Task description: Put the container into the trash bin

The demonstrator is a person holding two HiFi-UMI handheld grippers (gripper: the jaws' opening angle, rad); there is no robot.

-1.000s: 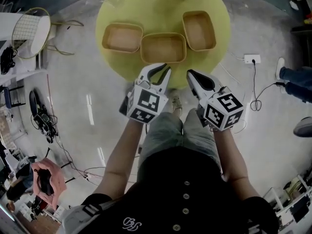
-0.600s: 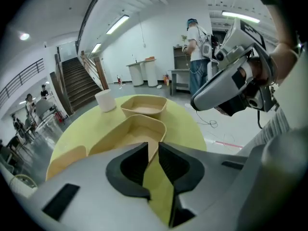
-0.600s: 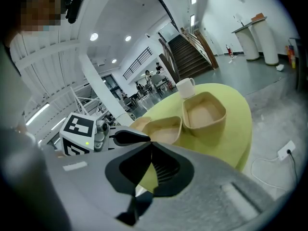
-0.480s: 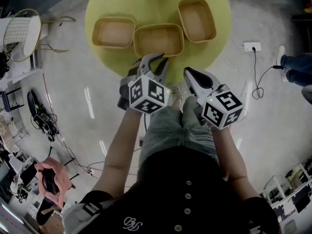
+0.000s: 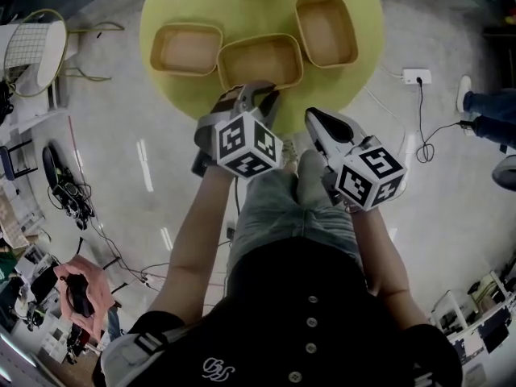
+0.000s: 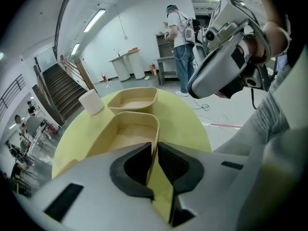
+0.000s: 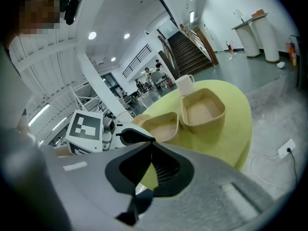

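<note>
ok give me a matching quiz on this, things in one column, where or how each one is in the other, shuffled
Things:
1. middle tan rectangular container
2. white cup
3. right claw
4. white wire-mesh bin

Places or states:
a. shut, with nothing in it
b. on the floor, left of the yellow round table
c. near rim pinched by the left claw
d. standing on the table, at its far side

Pairs: 1-c, 2-d, 3-a, 4-b
</note>
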